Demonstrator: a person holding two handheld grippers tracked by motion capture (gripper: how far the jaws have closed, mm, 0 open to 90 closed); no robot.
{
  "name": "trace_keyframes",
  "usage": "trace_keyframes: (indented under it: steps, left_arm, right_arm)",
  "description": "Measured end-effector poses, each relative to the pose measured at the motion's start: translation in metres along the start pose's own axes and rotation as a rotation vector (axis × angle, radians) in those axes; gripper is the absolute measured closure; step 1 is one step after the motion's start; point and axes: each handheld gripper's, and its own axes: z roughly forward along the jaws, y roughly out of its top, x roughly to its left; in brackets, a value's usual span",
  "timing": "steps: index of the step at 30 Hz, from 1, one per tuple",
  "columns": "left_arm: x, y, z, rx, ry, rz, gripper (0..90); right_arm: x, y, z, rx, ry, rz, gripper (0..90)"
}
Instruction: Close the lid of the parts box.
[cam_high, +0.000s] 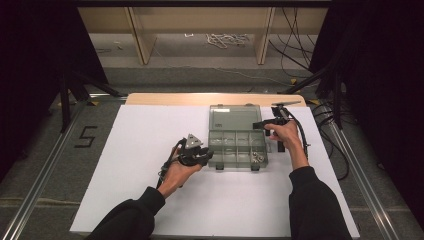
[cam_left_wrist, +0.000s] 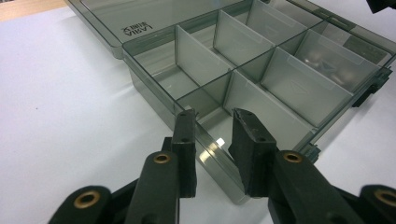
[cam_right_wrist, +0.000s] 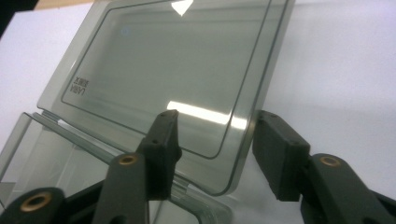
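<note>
High view: organizer box (cam_high: 235, 145) open between left gripper (cam_high: 196, 155), right gripper (cam_high: 272, 122).

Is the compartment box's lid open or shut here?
Open: the lid lies folded back flat behind the compartment box, exposing its dividers.

You're working over a white table top (cam_high: 150, 165) that's sitting on a wooden board showing at its far edge, with a clear grey compartment box (cam_high: 235, 145) lying right of centre, lid (cam_high: 234, 119) lying open flat behind it.
</note>
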Motion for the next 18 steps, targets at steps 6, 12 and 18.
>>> trace_keyframes:
  steps: [6,12,18]
  left_arm:
    - [0.0,0.0,-0.001,0.006,0.0,0.014,71.4]
    - [-0.001,0.0,-0.001,-0.002,0.011,0.025,71.8]
    - [-0.001,0.0,-0.001,-0.002,0.011,0.025,71.9]
  right_arm:
    - [-0.002,-0.001,-0.007,-0.024,0.015,-0.006,62.5]
    - [-0.003,-0.003,-0.013,-0.081,0.021,-0.026,71.1]
    - [-0.005,-0.004,-0.02,-0.132,0.038,-0.067,78.6]
